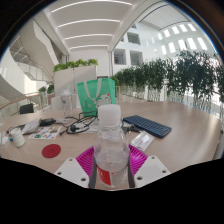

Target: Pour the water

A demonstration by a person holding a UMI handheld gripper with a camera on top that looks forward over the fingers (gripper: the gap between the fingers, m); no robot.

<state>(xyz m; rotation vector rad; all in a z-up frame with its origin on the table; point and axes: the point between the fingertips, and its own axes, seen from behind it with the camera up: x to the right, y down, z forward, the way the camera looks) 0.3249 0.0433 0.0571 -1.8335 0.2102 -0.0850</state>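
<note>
A clear plastic water bottle (111, 140) with a white cap and a red label stands upright between my fingers, rising above the table. My gripper (111, 166) is shut on the bottle: both magenta pads (86, 160) press against its sides at label height. The bottle's base is hidden below the fingers. No cup or other vessel for the water can be made out for sure; a small white object (17, 139) sits far off to the left on the table.
The wooden table (180, 130) holds a red round lid or coaster (51, 150), a dark keyboard (148, 125), a small box (141, 142), cables and a green bag (97, 95) behind the bottle. Plants line the far side.
</note>
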